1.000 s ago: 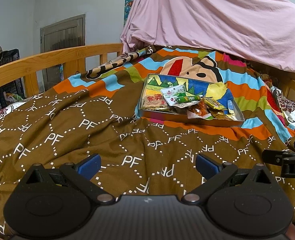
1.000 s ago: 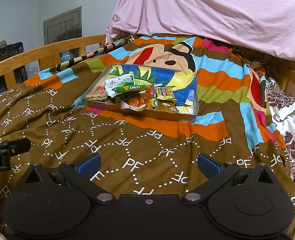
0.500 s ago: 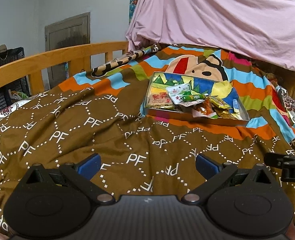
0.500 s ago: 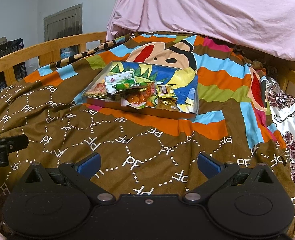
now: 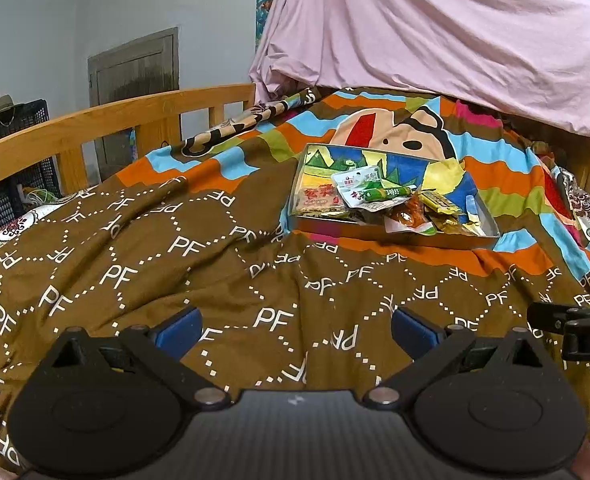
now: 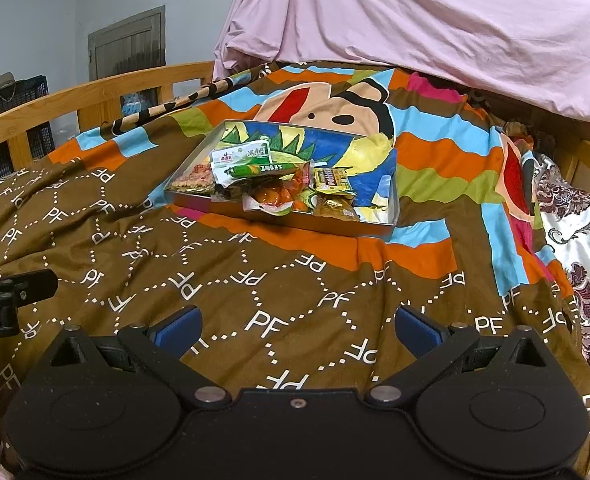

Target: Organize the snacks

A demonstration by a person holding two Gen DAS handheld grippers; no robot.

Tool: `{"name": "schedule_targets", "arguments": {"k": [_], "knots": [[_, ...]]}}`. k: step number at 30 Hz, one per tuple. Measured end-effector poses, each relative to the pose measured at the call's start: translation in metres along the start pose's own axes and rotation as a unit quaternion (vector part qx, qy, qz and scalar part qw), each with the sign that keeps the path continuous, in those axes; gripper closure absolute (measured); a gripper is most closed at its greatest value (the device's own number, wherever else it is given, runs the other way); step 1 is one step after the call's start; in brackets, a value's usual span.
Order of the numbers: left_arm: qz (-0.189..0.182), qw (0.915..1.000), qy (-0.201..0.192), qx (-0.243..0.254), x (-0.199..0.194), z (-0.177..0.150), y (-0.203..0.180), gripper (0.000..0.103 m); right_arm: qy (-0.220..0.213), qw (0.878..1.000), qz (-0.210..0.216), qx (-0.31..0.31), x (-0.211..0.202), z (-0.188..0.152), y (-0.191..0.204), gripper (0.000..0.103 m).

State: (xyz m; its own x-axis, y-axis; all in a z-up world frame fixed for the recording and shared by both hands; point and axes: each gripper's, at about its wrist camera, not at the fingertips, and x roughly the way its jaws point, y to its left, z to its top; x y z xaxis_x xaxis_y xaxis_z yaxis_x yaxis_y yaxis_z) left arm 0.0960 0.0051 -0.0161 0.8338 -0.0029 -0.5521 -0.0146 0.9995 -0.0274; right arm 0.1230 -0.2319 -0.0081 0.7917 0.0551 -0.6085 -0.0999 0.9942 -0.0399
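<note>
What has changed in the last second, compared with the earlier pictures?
Very little. The left hand-held gripper and the right hand-held gripper have drifted slightly, so the tray of snacks shifts a bit in each view. Nothing was grasped or released. Both grippers stay open and empty above the quilt, and the snacks lie in the tray as before.

brown blanket (image 6: pixel 223 280) with white dotted "pf" lattice, orange, blue, green stripes toward 12 o'clock; pink sheet (image 6: pixel 435 20) above; green, white, orange, yellow snack packets (image 6: pixel 271 184); black grippers, blue pads (image 6: pixel 177 326)
</note>
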Motion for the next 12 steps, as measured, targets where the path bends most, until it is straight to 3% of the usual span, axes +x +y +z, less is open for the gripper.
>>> {"name": "schedule_targets", "arguments": {"k": [12], "knots": [[0.006, 1.0, 0.004, -0.004, 0.0016, -0.0002, 0.0014, 0.0, 0.001, 1.0, 0.0, -0.001, 0.0006, -0.0006, 0.0, 0.001]]}}
